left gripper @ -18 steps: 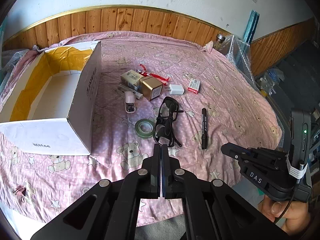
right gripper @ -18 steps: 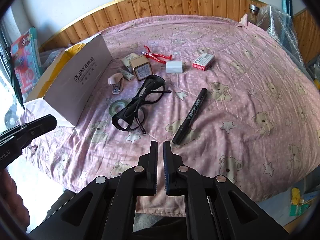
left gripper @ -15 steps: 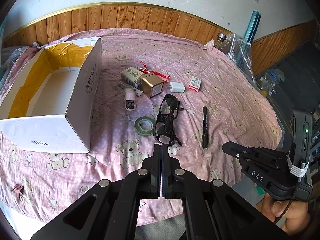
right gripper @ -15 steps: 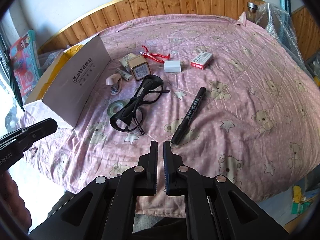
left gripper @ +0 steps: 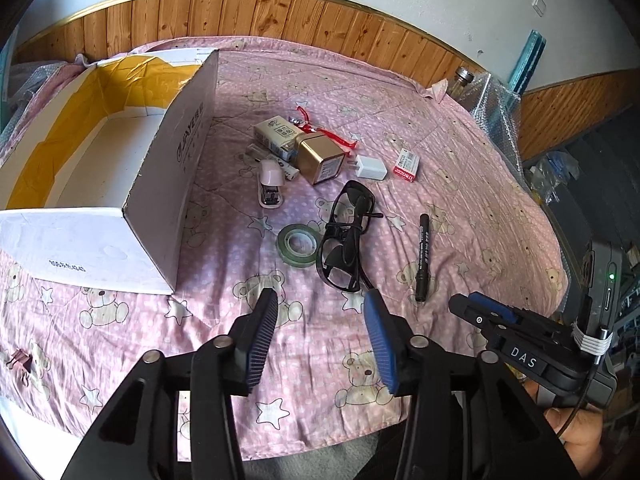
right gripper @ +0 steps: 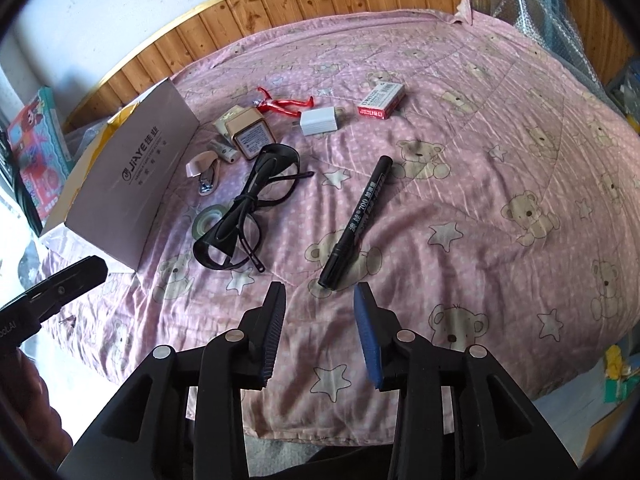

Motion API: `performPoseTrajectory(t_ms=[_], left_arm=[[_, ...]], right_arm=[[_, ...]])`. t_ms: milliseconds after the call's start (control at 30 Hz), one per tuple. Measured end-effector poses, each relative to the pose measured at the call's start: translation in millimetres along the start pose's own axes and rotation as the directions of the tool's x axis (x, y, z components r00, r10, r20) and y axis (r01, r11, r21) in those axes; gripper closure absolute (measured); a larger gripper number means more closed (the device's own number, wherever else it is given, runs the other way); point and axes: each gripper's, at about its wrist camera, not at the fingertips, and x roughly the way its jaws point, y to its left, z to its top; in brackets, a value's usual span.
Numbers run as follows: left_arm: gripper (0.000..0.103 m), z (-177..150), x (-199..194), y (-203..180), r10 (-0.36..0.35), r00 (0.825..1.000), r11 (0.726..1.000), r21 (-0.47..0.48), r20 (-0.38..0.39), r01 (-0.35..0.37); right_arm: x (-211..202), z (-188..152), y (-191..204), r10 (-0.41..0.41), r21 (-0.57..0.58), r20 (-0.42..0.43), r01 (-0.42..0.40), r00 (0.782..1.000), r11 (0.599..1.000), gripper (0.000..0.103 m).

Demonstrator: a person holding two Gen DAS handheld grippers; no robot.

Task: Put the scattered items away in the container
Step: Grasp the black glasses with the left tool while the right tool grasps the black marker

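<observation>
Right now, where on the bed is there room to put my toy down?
The blanket is bare right of the marker, out to the bed's edge. There is also bare room in front of the box, near the left gripper. It is crowded between the box and marker: glasses, tape, stapler, gold tin.

The box (right gripper: 132, 184) reads "JIAYE", the marker (right gripper: 357, 222) "700", the right gripper (left gripper: 476, 312) "DAS".

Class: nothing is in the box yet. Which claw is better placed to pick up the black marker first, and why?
Right. The right claw is open, and the black marker lies just ahead of it. The left claw, also open, faces the glasses and green tape instead.
</observation>
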Motion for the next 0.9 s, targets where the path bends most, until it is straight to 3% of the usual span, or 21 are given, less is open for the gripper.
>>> performPoseTrajectory(t_ms=[367,767,900], left_arm=[[0.047,39.9,62.9,-30.1,-0.075,0.995,0.996,0.050,-0.072,0.079],[0.047,66.9,147.2,-29.9,-0.041,0.979,0.997,0.053,-0.198,0.053],[0.047,66.8,164.0,-23.0,-0.055,0.973,0.997,0.034,-0.223,0.064]], right_arm=[[29.3,28.5,-22.4,0.008,0.041,-0.038,-0.006,0.999,0.999,0.062],[81.2,46.2,-29.4,0.008,0.065,-0.121,0.000,0.993,0.998,0.061],[87.5,50.6,-23.7,-0.004,0.030,-0.097,0.007,0.995,1.000,0.054]])
